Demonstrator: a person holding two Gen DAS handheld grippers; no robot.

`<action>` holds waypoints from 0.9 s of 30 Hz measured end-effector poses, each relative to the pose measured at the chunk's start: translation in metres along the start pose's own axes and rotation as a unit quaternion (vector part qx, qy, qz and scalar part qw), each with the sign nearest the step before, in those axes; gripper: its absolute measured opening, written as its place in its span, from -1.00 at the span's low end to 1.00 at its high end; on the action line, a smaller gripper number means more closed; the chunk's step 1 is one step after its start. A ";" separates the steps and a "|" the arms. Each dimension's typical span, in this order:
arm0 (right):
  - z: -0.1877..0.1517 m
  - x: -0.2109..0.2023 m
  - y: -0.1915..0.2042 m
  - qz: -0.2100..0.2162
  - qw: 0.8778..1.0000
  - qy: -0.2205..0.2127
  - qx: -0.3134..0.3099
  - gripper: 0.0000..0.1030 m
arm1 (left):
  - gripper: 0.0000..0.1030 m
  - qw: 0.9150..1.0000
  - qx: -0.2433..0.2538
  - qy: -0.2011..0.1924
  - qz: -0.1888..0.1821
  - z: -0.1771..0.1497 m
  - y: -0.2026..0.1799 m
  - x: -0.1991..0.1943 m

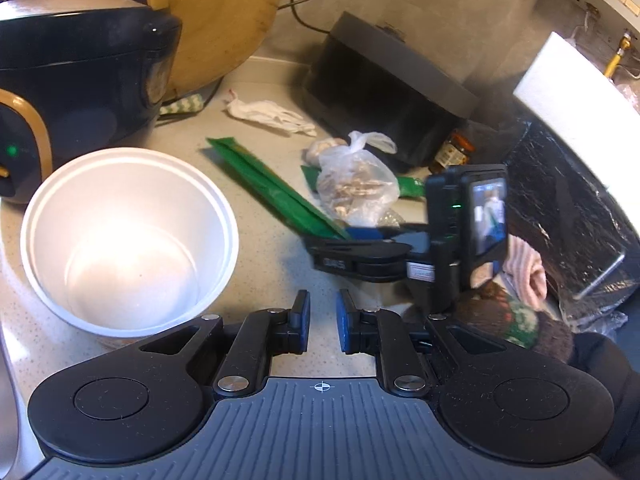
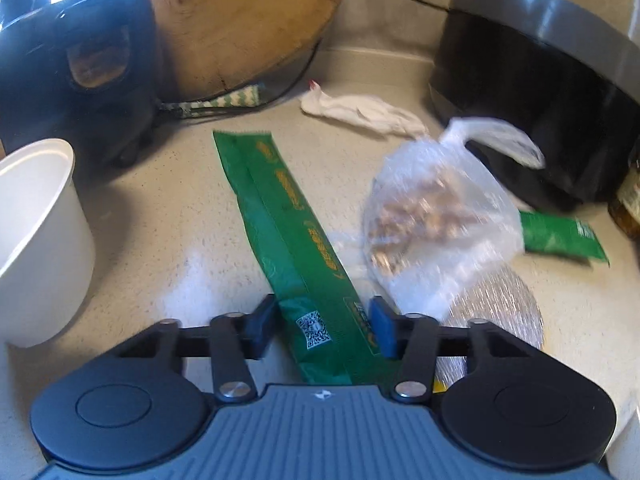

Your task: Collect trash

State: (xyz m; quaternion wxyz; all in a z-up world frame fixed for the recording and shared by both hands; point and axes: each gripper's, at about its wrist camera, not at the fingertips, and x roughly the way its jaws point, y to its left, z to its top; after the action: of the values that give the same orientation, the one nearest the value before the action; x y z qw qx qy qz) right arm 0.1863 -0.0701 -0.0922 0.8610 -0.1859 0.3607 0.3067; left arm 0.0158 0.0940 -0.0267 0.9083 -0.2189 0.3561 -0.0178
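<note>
A long green wrapper lies flat on the speckled counter. My right gripper straddles its near end, with a blue pad pressed against each long edge. In the left wrist view the wrapper runs into the right gripper. My left gripper hovers low over the counter beside a white bowl, its jaws a narrow gap apart and empty. A knotted clear bag of brown scraps sits just right of the wrapper. A crumpled white tissue and a small green packet lie further back.
A black rice cooker and a round wooden board stand at the back left. A black appliance and a jar are at the back right. A black bag is at the right, and a foil disc lies under the clear bag.
</note>
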 end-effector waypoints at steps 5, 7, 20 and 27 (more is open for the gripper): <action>-0.025 -0.027 -0.020 -0.007 0.999 0.012 0.037 -0.22 | -0.68 1.000 -0.018 0.011 -0.001 0.002 0.001 0.012; -0.038 -0.040 -0.029 -0.005 0.998 0.018 0.061 -0.22 | -0.68 1.000 -0.021 0.018 0.002 0.003 0.000 0.019; -0.092 -0.115 -0.032 0.052 0.989 -0.023 0.136 0.22 | -0.68 0.995 0.015 0.047 0.083 0.013 -0.035 0.085; -0.112 -0.122 -0.076 -0.009 0.984 -0.018 0.178 0.27 | -0.64 0.990 0.030 0.057 0.123 0.017 -0.044 0.121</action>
State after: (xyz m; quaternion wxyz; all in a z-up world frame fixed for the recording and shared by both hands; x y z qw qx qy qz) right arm 0.1126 -0.2354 -0.0700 0.8894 -0.0278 0.3922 0.2331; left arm 0.1225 0.0380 -0.0754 0.8881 -0.1449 0.4304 0.0706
